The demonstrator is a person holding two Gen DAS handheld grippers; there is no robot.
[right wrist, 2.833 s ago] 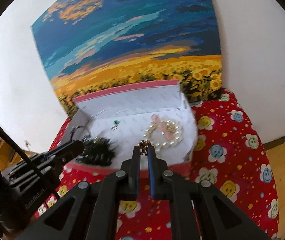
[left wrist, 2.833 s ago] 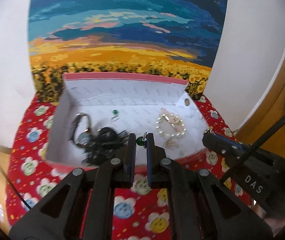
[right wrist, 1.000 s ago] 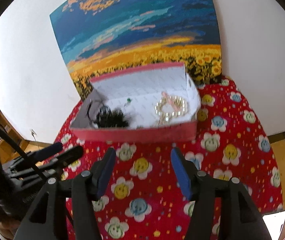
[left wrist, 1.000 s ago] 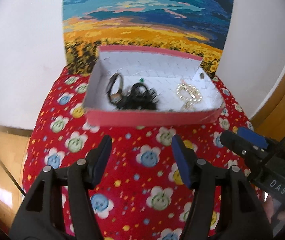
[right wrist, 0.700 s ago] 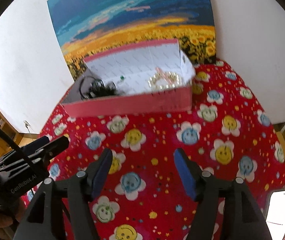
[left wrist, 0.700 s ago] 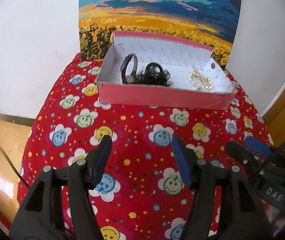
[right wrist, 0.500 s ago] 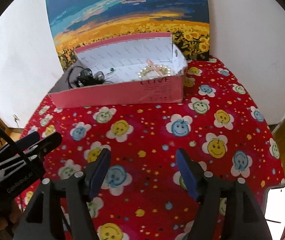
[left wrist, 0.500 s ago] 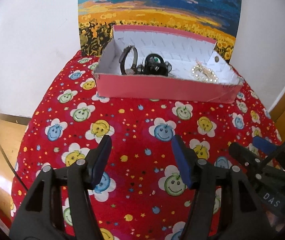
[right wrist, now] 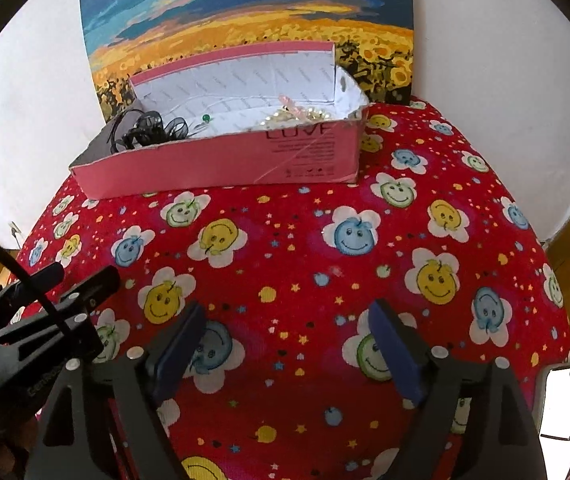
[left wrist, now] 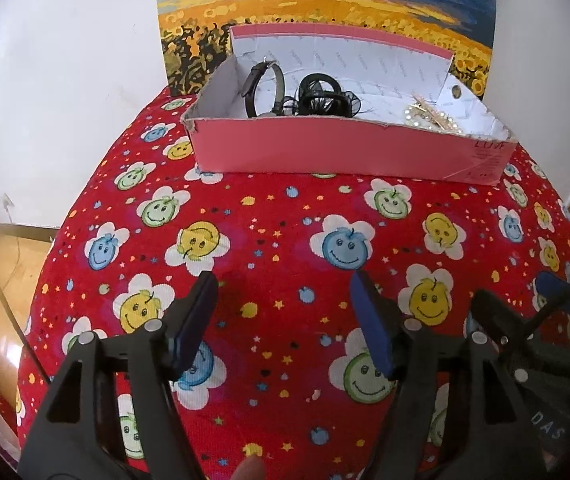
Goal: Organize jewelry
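Observation:
A shallow pink box (left wrist: 349, 148) (right wrist: 221, 160) with a white inside stands at the far side of the table. It holds a dark-strapped watch (left wrist: 263, 86), a black hair clip with frills (left wrist: 321, 98) (right wrist: 147, 128), a pearl bracelet (left wrist: 431, 116) (right wrist: 301, 116) and a small green bead (right wrist: 206, 118). My left gripper (left wrist: 283, 308) hovers low over the cloth well short of the box, jaws opening, nothing between them. My right gripper (right wrist: 287, 338) is likewise near the front, jaws opening and empty. Each shows in the other's view, the right gripper (left wrist: 525, 320) and the left gripper (right wrist: 73, 284).
A red cloth with smiley flowers (left wrist: 285, 232) (right wrist: 325, 248) covers the round table. A sunflower-field painting (left wrist: 325, 12) (right wrist: 245, 12) leans on the white wall behind the box. A white phone-like object (right wrist: 565, 400) lies at the right front edge. Wooden floor shows on both sides.
Both grippers, earlier shut on small pieces above the box, have let go, drawn back toward the table's front, sunk lower and spread their jaws wider. The box now looks farther off.

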